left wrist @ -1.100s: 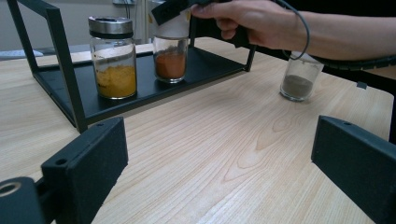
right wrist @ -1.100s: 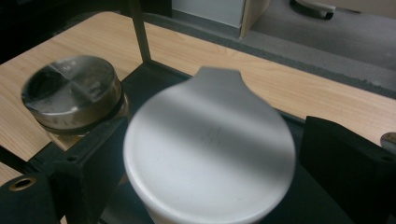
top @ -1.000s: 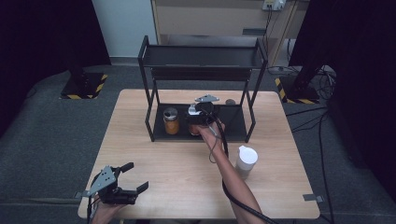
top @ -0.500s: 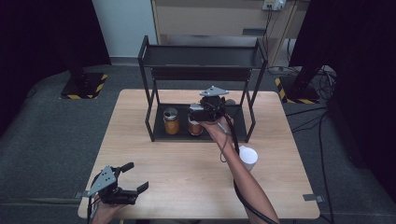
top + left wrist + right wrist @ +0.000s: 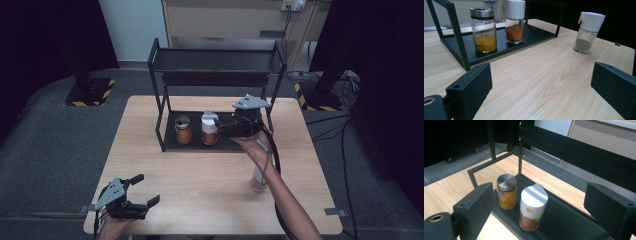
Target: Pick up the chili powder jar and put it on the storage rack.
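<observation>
Rack: black metal two-tier shelf rack (image 5: 159,95) stood on light wooden table (image 5: 200,185).
Lower tier: steel-lidded yellow spice jar (image 5: 183,130) set beside white-capped orange spice jar (image 5: 209,129).

three spice jars (image 5: 483,29), one black rack (image 5: 215,60), one table (image 5: 200,190)

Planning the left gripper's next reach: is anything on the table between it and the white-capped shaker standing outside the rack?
Nothing visible: bare wood lies between the open left gripper and the shaker. The rack stands off to the side.

Grey carpet floor (image 5: 55,145), wood cabinet (image 5: 225,20) at back, dark curtains (image 5: 45,35) both sides.
</observation>
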The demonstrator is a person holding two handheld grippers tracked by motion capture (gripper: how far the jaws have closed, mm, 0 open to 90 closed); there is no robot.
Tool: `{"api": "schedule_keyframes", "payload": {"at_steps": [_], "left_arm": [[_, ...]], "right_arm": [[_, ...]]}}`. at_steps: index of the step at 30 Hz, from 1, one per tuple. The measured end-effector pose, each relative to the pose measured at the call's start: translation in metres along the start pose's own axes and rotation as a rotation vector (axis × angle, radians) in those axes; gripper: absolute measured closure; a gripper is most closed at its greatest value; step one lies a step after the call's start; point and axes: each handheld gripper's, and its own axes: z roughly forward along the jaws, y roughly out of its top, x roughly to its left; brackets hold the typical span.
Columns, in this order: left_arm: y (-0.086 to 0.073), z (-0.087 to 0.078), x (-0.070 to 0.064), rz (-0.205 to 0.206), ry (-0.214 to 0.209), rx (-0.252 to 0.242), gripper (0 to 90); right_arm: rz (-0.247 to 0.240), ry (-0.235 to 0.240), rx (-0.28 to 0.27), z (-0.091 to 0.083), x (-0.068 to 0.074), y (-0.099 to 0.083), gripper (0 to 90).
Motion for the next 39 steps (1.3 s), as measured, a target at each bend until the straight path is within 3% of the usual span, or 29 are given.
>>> {"api": "schedule_keyframes", "payload": {"at_steps": [8, 19, 25, 30, 39], "left_arm": [[0.0, 0.0, 0.0, 0.0, -0.001, -0.003, 2.7], [0.0, 0.001, 0.0, 0.007, -0.001, 0.004, 2.8], [0.0, 0.001, 0.0, 0.005, 0.0, 0.008, 2.8], [0.0, 0.001, 0.0, 0.005, 0.002, 0.008, 2.8], [0.001, 0.001, -0.001, 0.005, 0.004, 0.012, 2.8]], "right_arm": [[-0.015, 0.009, -0.002, -0.029, -0.005, -0.015, 9.7], [-0.004, -0.004, -0.026, -0.075, -0.009, -0.052, 9.5], [0.021, -0.008, -0.036, -0.099, -0.012, -0.075, 9.3], [0.073, 0.006, -0.06, -0.117, -0.018, -0.097, 8.5], [0.071, -0.021, -0.06, -0.142, -0.018, -0.131, 8.5]]}}
